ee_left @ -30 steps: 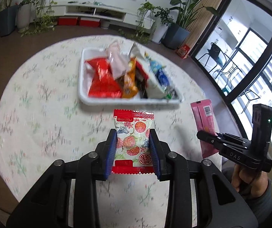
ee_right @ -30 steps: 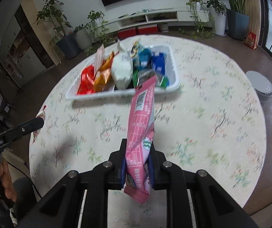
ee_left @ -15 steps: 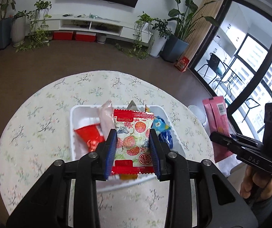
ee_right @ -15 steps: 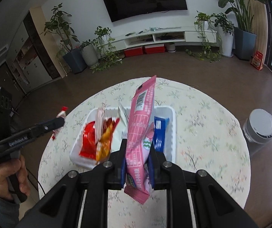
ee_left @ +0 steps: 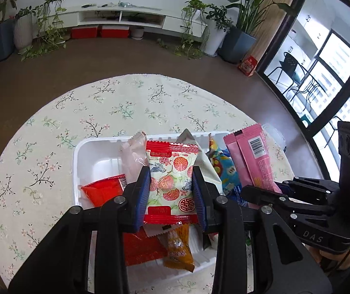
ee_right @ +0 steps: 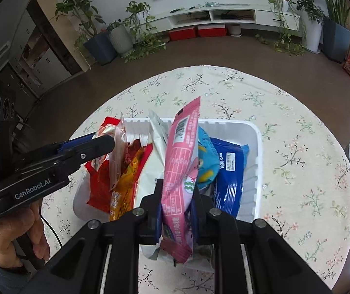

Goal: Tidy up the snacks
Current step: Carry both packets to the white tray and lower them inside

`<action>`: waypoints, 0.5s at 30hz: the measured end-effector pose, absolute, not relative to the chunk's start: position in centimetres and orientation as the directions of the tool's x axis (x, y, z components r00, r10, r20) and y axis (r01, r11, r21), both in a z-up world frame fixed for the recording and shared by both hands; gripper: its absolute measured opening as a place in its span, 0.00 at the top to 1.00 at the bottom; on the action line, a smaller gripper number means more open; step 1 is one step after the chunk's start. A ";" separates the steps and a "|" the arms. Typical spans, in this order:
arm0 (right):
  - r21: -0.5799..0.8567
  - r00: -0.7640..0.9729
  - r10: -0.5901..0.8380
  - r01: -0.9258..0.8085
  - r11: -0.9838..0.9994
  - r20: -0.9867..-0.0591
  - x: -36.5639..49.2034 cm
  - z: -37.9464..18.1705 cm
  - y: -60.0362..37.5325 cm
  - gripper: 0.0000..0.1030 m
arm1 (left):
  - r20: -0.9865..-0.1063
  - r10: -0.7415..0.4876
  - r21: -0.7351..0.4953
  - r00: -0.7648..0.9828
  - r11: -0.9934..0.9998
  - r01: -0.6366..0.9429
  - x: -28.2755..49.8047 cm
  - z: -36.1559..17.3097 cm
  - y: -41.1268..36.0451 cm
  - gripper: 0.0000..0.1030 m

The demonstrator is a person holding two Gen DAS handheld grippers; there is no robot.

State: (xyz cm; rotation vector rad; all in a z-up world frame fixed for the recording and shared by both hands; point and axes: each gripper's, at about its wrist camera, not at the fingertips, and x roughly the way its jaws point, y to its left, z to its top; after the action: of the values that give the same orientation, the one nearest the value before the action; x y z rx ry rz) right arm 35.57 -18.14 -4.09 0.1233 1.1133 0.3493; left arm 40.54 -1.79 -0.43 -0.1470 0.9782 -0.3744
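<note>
Lychee snack (ee_left: 172,178) clamped in left gripper (ee_left: 171,193), above tray (ee_left: 87,147).

Round surface (ee_left: 131,103), covered edge to edge with a cream cloth printed with small flowering sprigs, standing on a brown floor (ee_left: 106,56). Directly on the cloth, a white plastic tray (ee_left: 94,152) with ribbed walls, set toward the near side and roughly centred left to right. Inside the tray, snack packets crowded from the middle to its right end, the far-left corner bare white.
</note>
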 end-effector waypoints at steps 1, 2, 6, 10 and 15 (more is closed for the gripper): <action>0.264 0.391 0.333 -0.221 0.939 -0.858 35.7 -4.3 -17.9 0.81 | -0.785 -0.367 -0.279 0.499 0.929 0.243 40.7 -0.7 -1.9 0.70; 0.255 0.390 0.327 -0.225 0.940 -0.861 35.9 -4.5 -17.7 0.81 | -0.788 -0.364 -0.275 0.496 0.930 0.246 40.9 -1.1 -2.1 0.70; 0.239 0.366 0.311 -0.228 0.944 -0.877 36.7 -5.6 -17.3 0.81 | -0.800 -0.356 -0.265 0.483 0.932 0.248 41.8 -2.4 -2.8 0.70; 0.193 0.370 0.281 -0.258 0.947 -0.886 36.6 -5.8 -16.7 0.81 | -0.802 -0.355 -0.259 0.481 0.931 0.256 42.1 -2.9 -3.4 0.70; 0.160 0.370 0.257 -0.272 0.949 -0.893 36.8 -5.9 -16.3 0.80 | -0.809 -0.355 -0.255 0.468 0.930 0.264 42.8 -3.6 -4.2 0.70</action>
State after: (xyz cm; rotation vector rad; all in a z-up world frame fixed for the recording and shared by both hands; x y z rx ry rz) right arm 36.78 -16.28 -5.89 -0.0155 1.1424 0.3395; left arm 42.79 -4.16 -3.63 -0.0984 1.0152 -0.3803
